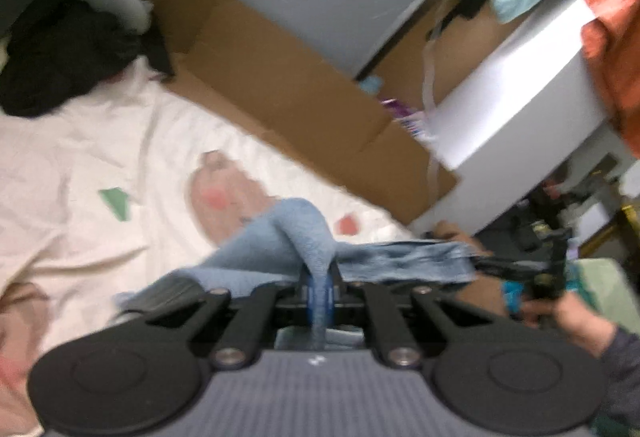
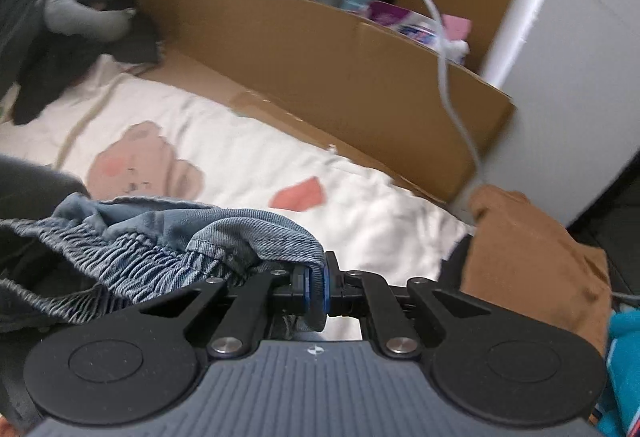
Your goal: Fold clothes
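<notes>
A pair of light blue denim jeans (image 1: 296,237) is held up over the cream bedsheet (image 1: 72,165). My left gripper (image 1: 319,285) is shut on a fold of the denim, which bunches over its fingers. In the right wrist view my right gripper (image 2: 316,293) is shut on the hem next to the elastic waistband (image 2: 132,257) of the jeans (image 2: 224,233). The cloth stretches between the two grippers. In the left wrist view the right gripper (image 1: 480,261) shows at the far end of the cloth, with a person's hand (image 1: 576,321) holding it.
A cardboard box wall (image 2: 320,69) borders the far edge of the bed. A dark clothes pile (image 1: 68,61) and grey pillow (image 2: 80,9) lie at the far left. A brown garment (image 2: 536,257) sits at right. A white cabinet (image 1: 516,97) and a hanging cable (image 2: 444,49) stand behind.
</notes>
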